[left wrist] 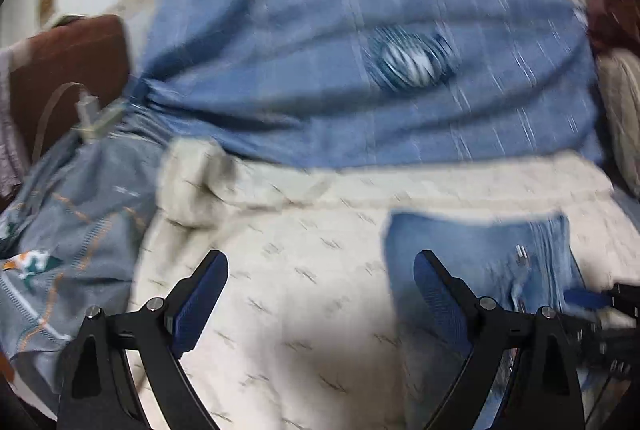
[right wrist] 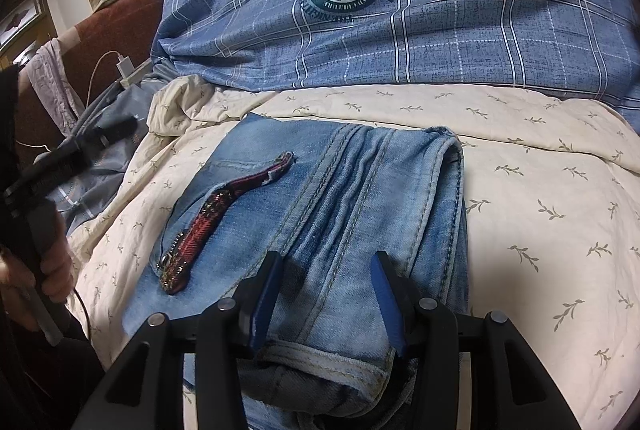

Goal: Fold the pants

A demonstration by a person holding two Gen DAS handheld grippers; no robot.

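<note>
The pants are light blue jeans (right wrist: 352, 198), folded into a compact stack on a cream leaf-print quilt (right wrist: 540, 190), with a red plaid trim strip (right wrist: 216, 218) on top. My right gripper (right wrist: 326, 294) is shut on the near end of the folded jeans, with the denim bunched between its blue pads. My left gripper (left wrist: 320, 294) is open and empty above the quilt, left of the jeans (left wrist: 480, 250); that view is motion-blurred. The left gripper also shows at the left edge of the right wrist view (right wrist: 60, 166), held in a hand.
A blue checked duvet (right wrist: 440, 10) with a round emblem lies across the back of the bed. A brown chair (right wrist: 116, 30) with a white charger and cable (right wrist: 126, 68) stands at the left. A grey patterned cloth (left wrist: 72, 230) lies at the left bed edge.
</note>
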